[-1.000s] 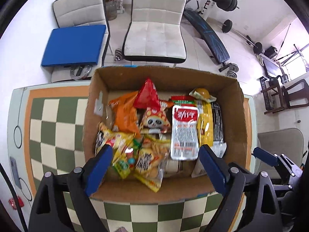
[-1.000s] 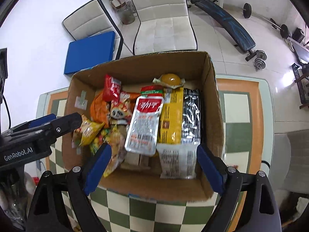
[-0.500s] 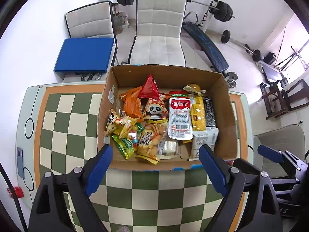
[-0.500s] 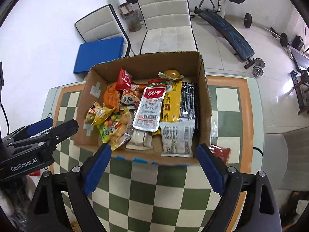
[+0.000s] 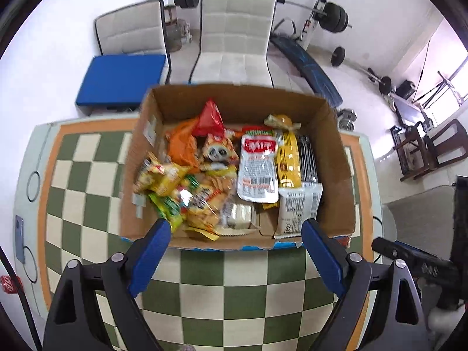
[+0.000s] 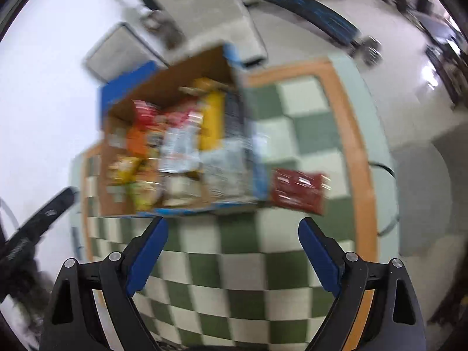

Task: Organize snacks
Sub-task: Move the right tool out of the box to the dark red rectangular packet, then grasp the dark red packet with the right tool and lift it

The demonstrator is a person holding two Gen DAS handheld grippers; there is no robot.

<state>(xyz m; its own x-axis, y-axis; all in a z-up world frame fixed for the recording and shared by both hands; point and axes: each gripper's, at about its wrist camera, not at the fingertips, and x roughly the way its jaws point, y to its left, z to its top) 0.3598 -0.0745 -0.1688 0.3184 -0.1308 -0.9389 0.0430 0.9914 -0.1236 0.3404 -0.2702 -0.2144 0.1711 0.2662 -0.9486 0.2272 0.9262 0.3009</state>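
Observation:
A cardboard box (image 5: 336,158) full of snack packets stands on the green-and-cream checkered table (image 5: 248,286). Inside are a white and red packet (image 5: 257,169), a yellow packet (image 5: 288,161), an orange bag (image 5: 181,149) and a red bag (image 5: 209,117). My left gripper (image 5: 235,253) is open and empty, above the table near the box's front edge. In the blurred right wrist view the box (image 6: 175,67) sits to the left, and a dark red packet (image 6: 297,190) lies on the table beside its right wall. My right gripper (image 6: 232,251) is open and empty, well short of the packet.
Two white chairs (image 5: 234,38) stand beyond the table, one holding a blue cushion (image 5: 120,79). Weights and a bench (image 5: 310,70) lie on the floor at the back right. A phone (image 5: 20,238) lies at the table's left edge. The right gripper shows at the left view's lower right (image 5: 415,257).
Both grippers have pulled back from over the box toward the table's near side. The right one has swung right, bringing the red packet beside the box into view.

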